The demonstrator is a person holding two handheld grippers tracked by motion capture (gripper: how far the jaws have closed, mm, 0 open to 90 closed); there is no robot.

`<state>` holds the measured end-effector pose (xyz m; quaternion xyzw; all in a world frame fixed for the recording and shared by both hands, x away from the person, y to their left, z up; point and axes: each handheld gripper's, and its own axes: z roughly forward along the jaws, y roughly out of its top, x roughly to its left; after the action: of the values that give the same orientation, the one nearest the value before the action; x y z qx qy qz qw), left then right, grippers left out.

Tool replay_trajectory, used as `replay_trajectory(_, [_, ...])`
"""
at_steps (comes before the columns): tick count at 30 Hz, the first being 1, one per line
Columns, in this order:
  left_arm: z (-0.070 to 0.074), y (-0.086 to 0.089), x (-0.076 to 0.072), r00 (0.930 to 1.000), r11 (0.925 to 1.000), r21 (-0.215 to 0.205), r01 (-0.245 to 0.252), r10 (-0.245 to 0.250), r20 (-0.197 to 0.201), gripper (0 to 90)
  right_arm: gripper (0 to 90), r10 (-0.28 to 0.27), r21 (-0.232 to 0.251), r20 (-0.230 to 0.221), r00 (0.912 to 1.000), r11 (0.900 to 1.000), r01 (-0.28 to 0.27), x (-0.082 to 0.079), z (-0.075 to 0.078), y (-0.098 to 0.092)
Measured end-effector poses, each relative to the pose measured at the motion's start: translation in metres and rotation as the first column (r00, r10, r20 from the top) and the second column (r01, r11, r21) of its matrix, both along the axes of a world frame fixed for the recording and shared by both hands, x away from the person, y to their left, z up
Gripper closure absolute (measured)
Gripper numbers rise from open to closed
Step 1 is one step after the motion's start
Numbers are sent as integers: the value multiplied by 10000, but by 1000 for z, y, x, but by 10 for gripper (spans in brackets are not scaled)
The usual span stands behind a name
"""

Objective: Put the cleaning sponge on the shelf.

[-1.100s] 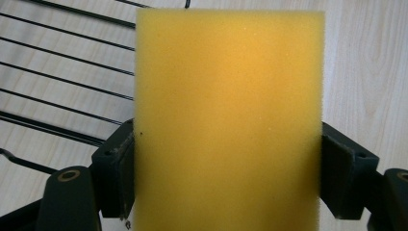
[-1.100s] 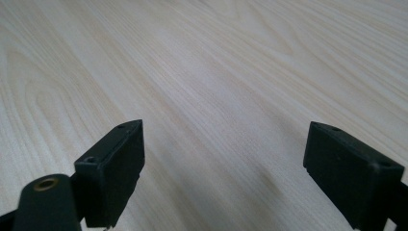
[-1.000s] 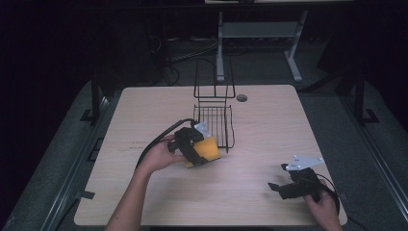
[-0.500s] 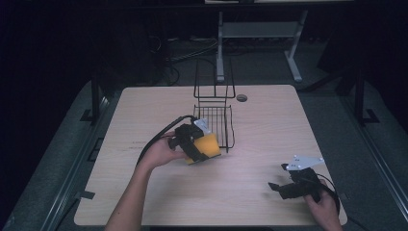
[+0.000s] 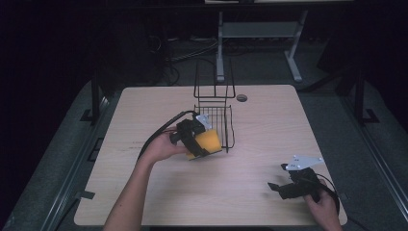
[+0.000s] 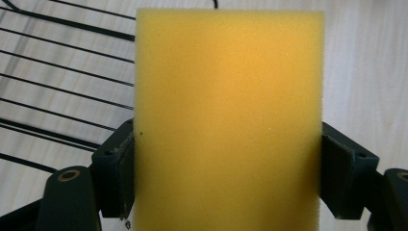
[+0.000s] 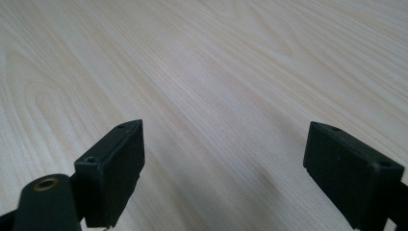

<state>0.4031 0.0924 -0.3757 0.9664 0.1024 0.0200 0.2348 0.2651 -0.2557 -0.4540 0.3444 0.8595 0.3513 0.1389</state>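
While the left gripper clamps the yellow sponge between its jaws, the sponge hangs just at the wire basket's 7 o'clock corner. Pickup done; drop-in pending. Right gripper, jaws wide and empty, rests on table at 5 o'clock.

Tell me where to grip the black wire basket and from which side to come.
Take the wire basket by its tall upright handle loop, from above with the free right gripper. The thin bars there stand clear; the left gripper holds the yellow sponge alongside.
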Motion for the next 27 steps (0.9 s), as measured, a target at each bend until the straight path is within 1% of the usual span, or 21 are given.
replay_trajectory(2, [0, -3, 2, 10000, 10000, 46, 20, -20, -14, 218, 141, 2, 1, 1, 10000, 10000, -2, 0, 0, 0])
replay_trajectory(3, [1, -3, 4, 9999, 9999, 24, 112, -112, 50, 218, 141, 0, -1, -2, 10000, 10000, 0, 0, 0, 0])
replay_trajectory(5, [1, -5, 8, 9999, 9999, 73, 130, -130, 4, 218, 141, 8, 6, -12, 10000, 10000, -8, 0, 0, 0])
replay_trajectory(6, [1, -6, 10, 9998, 9997, 186, 178, -179, 50, 219, 141, 15, -3, -16, 10000, 10000, -15, 0, 0, 0])
replay_trajectory(8, [2, -9, 12, 9999, 9998, 145, 112, -112, -4, 218, 141, 10, 9, -24, 10000, 10000, -10, 0, 0, 0])
replay_trajectory(10, [2, -10, 13, 9999, 10000, 1, 92, -92, 62, 218, 141, 22, 21, -6, 10000, 10000, -22, 1, 0, 0])
replay_trajectory(11, [1, -10, 15, 9999, 9999, -63, 129, -129, 24, 218, 141, 29, 17, -17, 10000, 10000, -29, 1, 0, 0])
replay_trajectory(14, [-2, -12, 18, 9999, 10000, 50, 26, -25, -103, 218, 141, 34, 23, -9, 10000, 10000, -34, 1, 0, -1])
replay_trajectory(20, [-1, -13, 25, 10000, 9999, 69, 86, -86, -49, 218, 141, 10, 32, -34, 10000, 10000, -10, 1, 0, -1])
replay_trajectory(21, [-1, -13, 26, 9999, 9999, 130, 75, -74, -116, 218, 141, 23, 25, -28, 10000, 10000, -23, 1, 0, -1])
replay_trajectory(22, [-1, -14, 28, 9999, 9998, 109, 156, -155, -51, 218, 141, 22, 22, -29, 10000, 10000, -21, 1, 0, -1])
replay_trajectory(23, [-1, -14, 29, 9999, 9999, 34, 120, -120, -12, 218, 141, 32, 20, -12, 10000, 10000, -32, 1, 0, -1])
replay_trajectory(24, [-1, -13, 30, 9999, 10000, -35, 92, -92, -41, 218, 141, 41, -3, -22, 10000, 10000, -41, 1, 0, -1])
replay_trajectory(27, [-3, -13, 33, 9999, 10000, -13, 49, -49, -92, 218, 141, 25, 20, -37, 10000, 10000, -25, 1, 0, -1])
